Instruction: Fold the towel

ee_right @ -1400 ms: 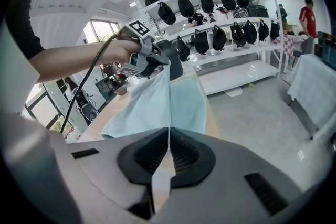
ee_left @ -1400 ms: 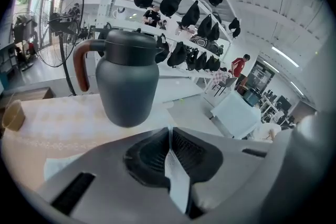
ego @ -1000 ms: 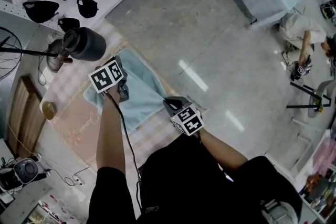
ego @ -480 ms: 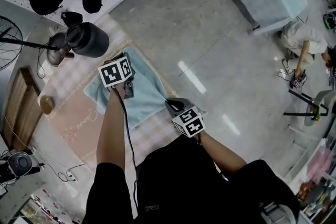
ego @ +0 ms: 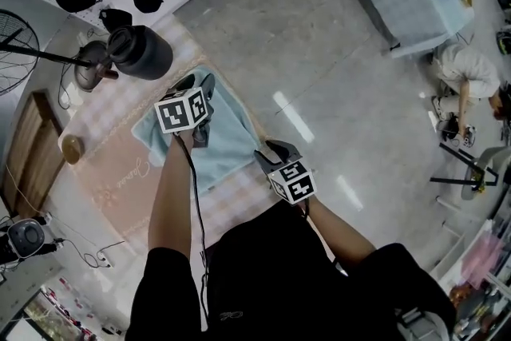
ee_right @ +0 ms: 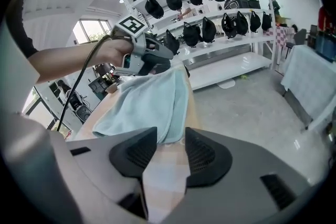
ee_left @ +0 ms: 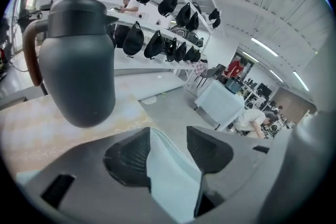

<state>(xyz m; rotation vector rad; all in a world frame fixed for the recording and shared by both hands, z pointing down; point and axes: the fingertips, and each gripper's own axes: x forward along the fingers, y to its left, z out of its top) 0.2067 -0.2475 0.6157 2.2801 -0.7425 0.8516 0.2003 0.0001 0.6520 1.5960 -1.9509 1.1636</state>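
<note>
The towel (ego: 231, 141) lies on the desk (ego: 120, 172) beside the jug (ego: 142, 52). Both grippers have just been opening. The left gripper (ee_left: 167, 149) is wide around the towel, and the right gripper (ee_right: 170, 152) is empty. Back off gently so you don't drag the fold.

Both bare forearms reach out from black short sleeves, each hand gripping a two-jaw tool angled forward and down. The left arm (ego: 171, 192) is stretched farther ahead, and its marker cube (ego: 182, 109) faces up. The left gripper (ego: 197, 85) has just been opening, and its jaws stand wide with a fold of the light-blue towel (ego: 229, 141) between them. The right arm (ego: 337, 225) is bent close to the body. The right gripper (ego: 270, 151) has just been opening too. Its jaws are parted with nothing between the pads, and the towel's edge lies just ahead of them.
</note>
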